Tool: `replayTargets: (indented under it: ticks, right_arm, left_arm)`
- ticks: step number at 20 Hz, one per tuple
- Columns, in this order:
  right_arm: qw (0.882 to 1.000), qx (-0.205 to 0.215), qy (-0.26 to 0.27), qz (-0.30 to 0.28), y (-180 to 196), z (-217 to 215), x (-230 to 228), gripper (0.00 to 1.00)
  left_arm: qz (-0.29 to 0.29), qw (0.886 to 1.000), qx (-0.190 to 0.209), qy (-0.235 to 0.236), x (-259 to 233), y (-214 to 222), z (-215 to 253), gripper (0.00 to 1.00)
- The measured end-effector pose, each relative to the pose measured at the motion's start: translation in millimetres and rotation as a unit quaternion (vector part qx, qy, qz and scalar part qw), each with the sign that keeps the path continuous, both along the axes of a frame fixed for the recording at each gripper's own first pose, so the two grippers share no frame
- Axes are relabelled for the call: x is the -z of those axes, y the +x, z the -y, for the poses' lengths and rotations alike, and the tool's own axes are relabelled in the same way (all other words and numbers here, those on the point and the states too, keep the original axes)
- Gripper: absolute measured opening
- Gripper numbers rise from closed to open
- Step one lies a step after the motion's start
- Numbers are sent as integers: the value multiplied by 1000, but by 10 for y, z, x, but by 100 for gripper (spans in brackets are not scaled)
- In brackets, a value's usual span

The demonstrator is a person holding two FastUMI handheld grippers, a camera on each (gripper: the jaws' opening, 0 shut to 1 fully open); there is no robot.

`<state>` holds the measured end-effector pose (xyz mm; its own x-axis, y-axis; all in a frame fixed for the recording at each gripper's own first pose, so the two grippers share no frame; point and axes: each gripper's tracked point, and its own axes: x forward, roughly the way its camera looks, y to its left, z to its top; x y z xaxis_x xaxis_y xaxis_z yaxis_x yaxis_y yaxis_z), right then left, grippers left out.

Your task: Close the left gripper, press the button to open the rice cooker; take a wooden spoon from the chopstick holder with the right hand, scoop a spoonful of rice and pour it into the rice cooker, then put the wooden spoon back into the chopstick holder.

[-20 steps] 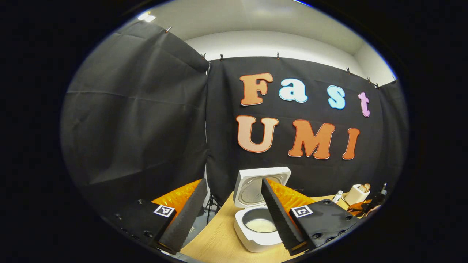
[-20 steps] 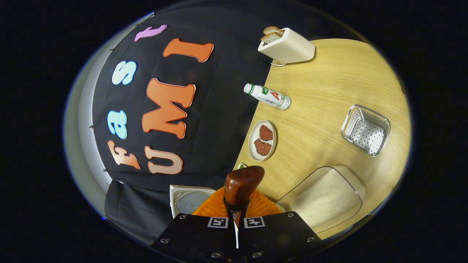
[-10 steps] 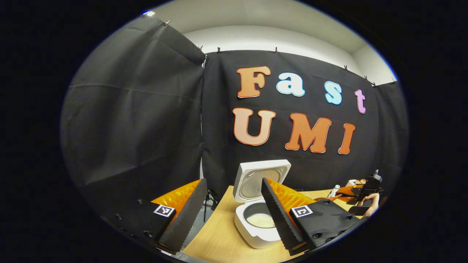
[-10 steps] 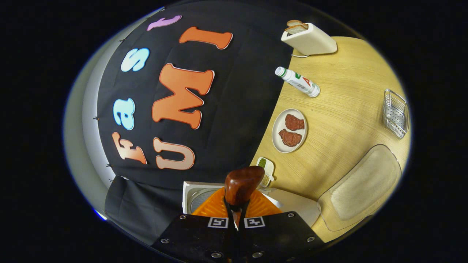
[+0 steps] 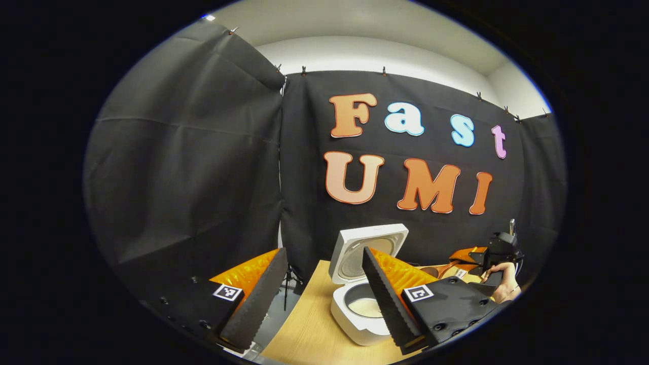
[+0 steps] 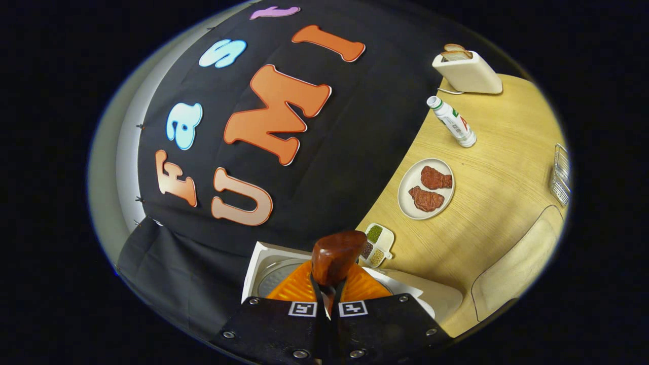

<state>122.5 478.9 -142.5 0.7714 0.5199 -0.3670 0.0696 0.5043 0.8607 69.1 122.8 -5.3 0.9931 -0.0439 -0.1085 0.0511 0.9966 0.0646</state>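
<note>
Rice cooker [image 5: 362, 309] gapes near table [image 5: 309, 334] edge.

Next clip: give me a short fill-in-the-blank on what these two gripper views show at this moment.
1. The rice cooker sits with its lid ____.
2. The right gripper is shut on the wooden ____.
3. The plate on the table carries ____ pieces of meat.
4. The left gripper has its fingers ____.

Missing words: open; spoon; two; apart
</note>
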Motion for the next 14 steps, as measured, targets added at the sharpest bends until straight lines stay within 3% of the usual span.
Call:
replayTargets:
  ticks: [14]
  right_arm:
    - [987,-35,-131,85,-22,-403,-166,2]
  left_arm:
    - [2,1000,-20,-4,17,-148,-297,100]
